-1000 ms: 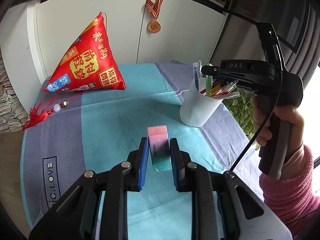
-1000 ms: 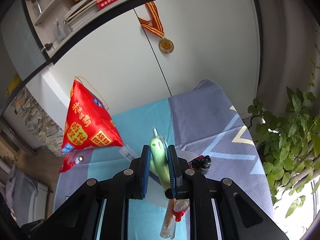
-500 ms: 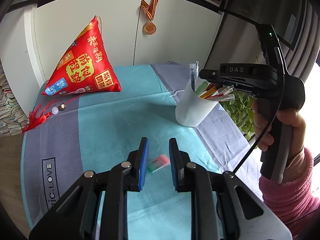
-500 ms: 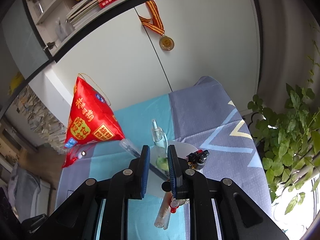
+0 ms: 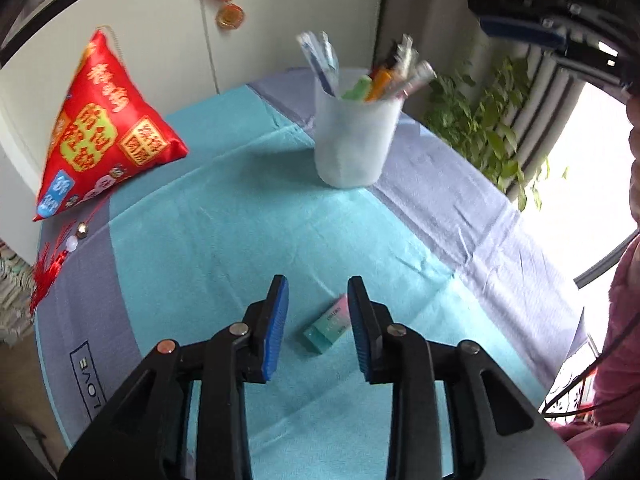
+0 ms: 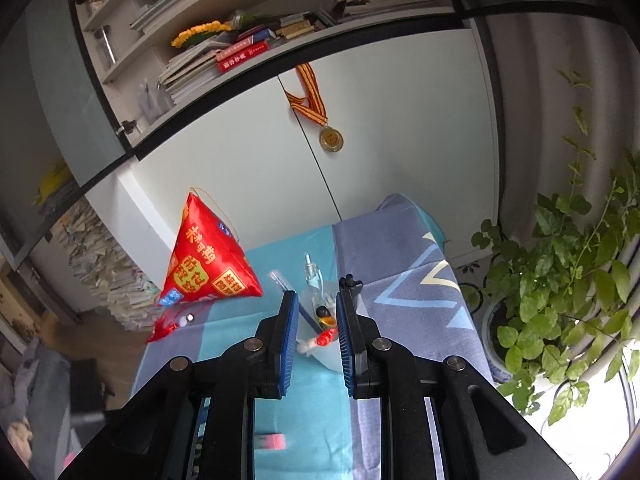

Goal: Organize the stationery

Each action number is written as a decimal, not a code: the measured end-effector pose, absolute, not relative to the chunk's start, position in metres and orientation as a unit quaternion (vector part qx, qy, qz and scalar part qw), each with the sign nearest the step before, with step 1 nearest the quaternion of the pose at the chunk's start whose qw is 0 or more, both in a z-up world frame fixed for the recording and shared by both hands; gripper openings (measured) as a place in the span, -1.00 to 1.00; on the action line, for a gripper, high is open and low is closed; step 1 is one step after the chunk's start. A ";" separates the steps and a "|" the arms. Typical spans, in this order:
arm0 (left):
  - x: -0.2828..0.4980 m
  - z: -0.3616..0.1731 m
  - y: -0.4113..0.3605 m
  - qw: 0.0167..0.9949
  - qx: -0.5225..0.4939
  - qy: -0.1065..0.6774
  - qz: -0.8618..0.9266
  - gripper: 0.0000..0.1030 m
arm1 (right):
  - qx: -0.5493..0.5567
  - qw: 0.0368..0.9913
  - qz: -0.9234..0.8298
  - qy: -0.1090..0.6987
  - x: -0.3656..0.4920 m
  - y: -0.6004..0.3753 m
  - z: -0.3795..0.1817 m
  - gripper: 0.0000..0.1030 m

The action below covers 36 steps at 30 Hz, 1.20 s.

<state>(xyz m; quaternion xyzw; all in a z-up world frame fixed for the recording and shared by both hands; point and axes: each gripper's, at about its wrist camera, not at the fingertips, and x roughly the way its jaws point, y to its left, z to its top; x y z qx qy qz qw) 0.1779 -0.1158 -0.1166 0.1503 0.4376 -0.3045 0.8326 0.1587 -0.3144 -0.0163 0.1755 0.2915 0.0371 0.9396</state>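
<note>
A pink and green eraser lies flat on the teal cloth, below and between my left gripper's fingers. My left gripper is open and empty above it. A white cup full of pens and markers stands farther back, near the cloth's grey stripe. My right gripper is open and empty, high above the cup, whose pens show between its fingers. The eraser also shows in the right wrist view, low between the gripper arms.
A red triangular cushion with a tassel lies at the back left against white cabinet doors with a medal. A potted plant stands right of the table. The other hand-held gripper is at the upper right.
My left gripper let go of the eraser, which now lies flat on the cloth, and lifted. My right gripper released the green pen into the cup and rose higher.
</note>
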 end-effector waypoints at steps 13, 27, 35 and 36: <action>0.185 -0.151 -0.141 0.783 0.227 0.468 -0.340 -0.44 | 0.202 0.922 0.008 0.331 0.126 -0.342 -0.055 -0.37; 0.177 -0.108 -0.135 0.813 0.185 0.436 -0.339 -0.66 | 0.229 0.905 0.003 0.358 0.125 -0.350 -0.072 -0.37; 0.185 -0.055 -0.130 0.849 0.140 0.385 -0.334 -0.65 | 0.238 0.900 0.006 0.366 0.124 -0.349 -0.079 -0.37; 0.190 -0.049 -0.132 0.853 0.129 0.381 -0.333 -0.65 | 0.239 0.899 0.007 0.367 0.124 -0.349 -0.079 -0.37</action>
